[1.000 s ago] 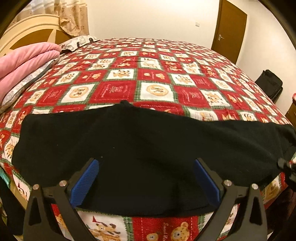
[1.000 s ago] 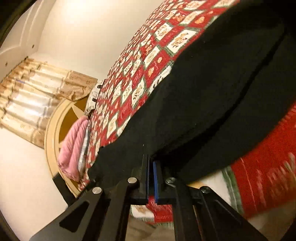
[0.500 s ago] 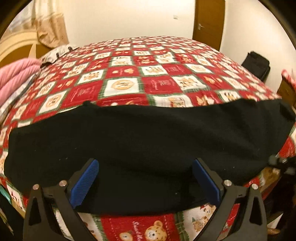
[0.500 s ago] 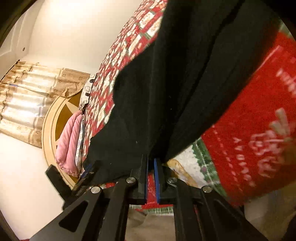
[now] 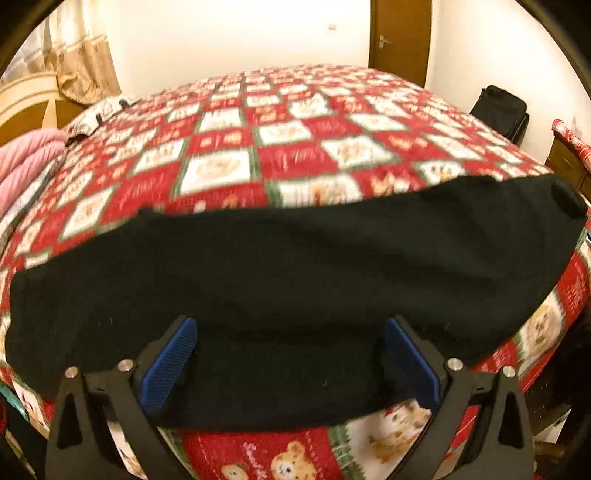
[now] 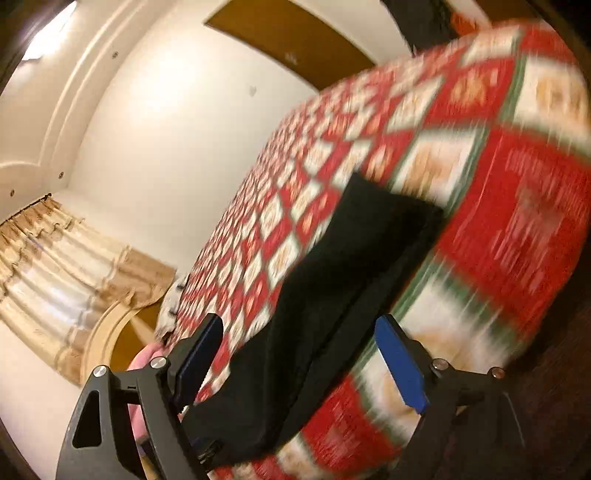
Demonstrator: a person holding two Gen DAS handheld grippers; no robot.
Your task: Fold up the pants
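The black pants (image 5: pixel 295 280) lie folded lengthwise in a long band across the near edge of the bed. My left gripper (image 5: pixel 290 354) is open, its blue pads spread wide just above the pants' near edge, holding nothing. In the right wrist view the pants (image 6: pixel 332 295) run along the bed's edge, seen at a tilt and blurred. My right gripper (image 6: pixel 299 362) is open and empty, its jaws spread on either side of the pants' end.
The bed wears a red, white and green checkered quilt (image 5: pixel 288 140). A pink blanket (image 5: pixel 22 162) lies at the far left by the headboard (image 5: pixel 26 107). A black bag (image 5: pixel 498 110) and a brown door (image 5: pixel 400 35) stand beyond the bed.
My right gripper was shut on the pants' end; it has opened, let go and swung away. The left gripper stayed open and drifted left along the pants.
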